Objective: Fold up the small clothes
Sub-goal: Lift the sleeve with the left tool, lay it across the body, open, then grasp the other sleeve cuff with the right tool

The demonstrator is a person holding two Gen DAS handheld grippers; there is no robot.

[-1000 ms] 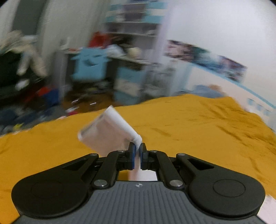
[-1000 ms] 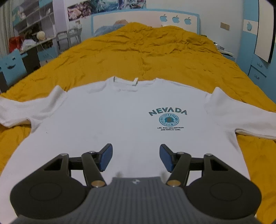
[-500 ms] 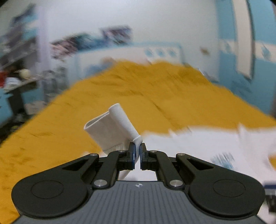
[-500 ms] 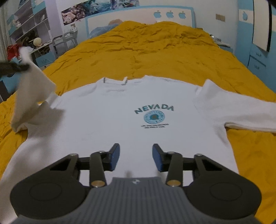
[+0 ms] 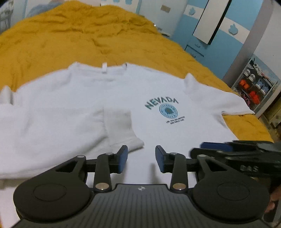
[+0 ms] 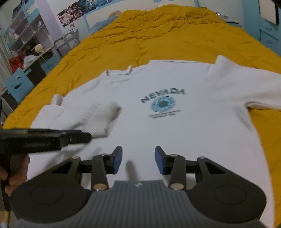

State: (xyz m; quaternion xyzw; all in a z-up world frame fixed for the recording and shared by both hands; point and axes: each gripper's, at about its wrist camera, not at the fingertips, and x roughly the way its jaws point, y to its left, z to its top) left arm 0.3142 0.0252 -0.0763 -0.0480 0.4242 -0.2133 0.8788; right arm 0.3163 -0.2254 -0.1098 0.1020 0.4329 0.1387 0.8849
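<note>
Sleeve [image 5: 121, 126] now lies folded in over the shirt [image 5: 73, 112] chest, just left of the NEVADA print [image 5: 162, 103]; a sec ago the left gripper [image 5: 141, 156] was pinching it up in the air. Its jaws have just been opening, now approx half apart w/ nothing between, cuff lying just ahead of the left pad. So first sleeve fold looks done; other sleeve [image 6: 245, 84] not folded yet, spread out to the side. Right gripper [image 6: 137, 160] hovers low over the hem, jaws part open after narrowing, empty. Shirt lies flat, front up, on a rumpled mustard bedspread [image 6: 158, 35]. Bedroom w/ blue cabinets [image 5: 202, 35], shelves [image 6: 26, 35], posters [image 6: 73, 10].
</note>
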